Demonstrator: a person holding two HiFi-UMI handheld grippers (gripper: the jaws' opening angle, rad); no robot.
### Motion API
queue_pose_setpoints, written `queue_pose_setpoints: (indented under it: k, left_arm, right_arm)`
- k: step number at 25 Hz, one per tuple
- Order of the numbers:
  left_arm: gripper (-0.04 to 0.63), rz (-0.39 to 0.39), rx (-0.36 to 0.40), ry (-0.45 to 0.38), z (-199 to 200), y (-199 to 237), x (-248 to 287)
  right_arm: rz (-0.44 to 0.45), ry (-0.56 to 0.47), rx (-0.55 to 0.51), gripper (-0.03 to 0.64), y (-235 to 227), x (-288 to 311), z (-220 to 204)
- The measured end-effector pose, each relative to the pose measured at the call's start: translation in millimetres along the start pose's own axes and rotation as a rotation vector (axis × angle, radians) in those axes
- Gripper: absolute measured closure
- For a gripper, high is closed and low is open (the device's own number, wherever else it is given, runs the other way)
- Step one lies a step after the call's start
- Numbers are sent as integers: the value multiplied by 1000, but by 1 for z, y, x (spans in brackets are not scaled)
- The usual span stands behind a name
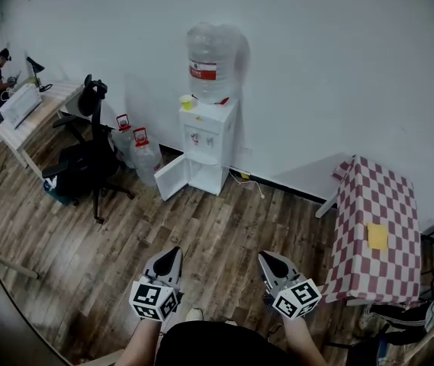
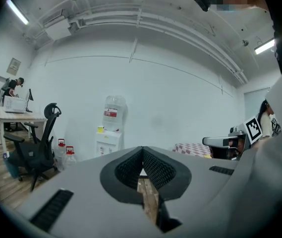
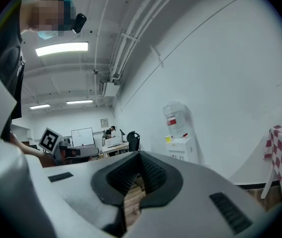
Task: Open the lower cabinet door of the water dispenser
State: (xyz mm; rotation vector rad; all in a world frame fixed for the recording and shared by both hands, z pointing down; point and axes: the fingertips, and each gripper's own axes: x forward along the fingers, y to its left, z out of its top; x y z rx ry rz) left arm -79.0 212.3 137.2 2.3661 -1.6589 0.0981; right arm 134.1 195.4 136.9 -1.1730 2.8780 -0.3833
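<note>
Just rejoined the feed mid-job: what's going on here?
A person holds a gripper in each hand, standing well back from the water dispenser by the wall. The left gripper and right gripper are both shut and empty, over the wooden floor. The dispenser's lower cabinet door already stands open.
</note>
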Motion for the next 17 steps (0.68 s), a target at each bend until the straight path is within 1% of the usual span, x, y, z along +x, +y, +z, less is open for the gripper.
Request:
queue_pose_setpoints:
  k: [7, 17]
  left_arm:
    - [581, 0, 6, 6, -2, -7, -1]
    - [581, -4, 6, 4, -2, -3, -4]
  right_arm:
    - [23, 10, -5, 595, 8, -3, -6]
    - [19, 13, -12, 595, 11, 0, -8]
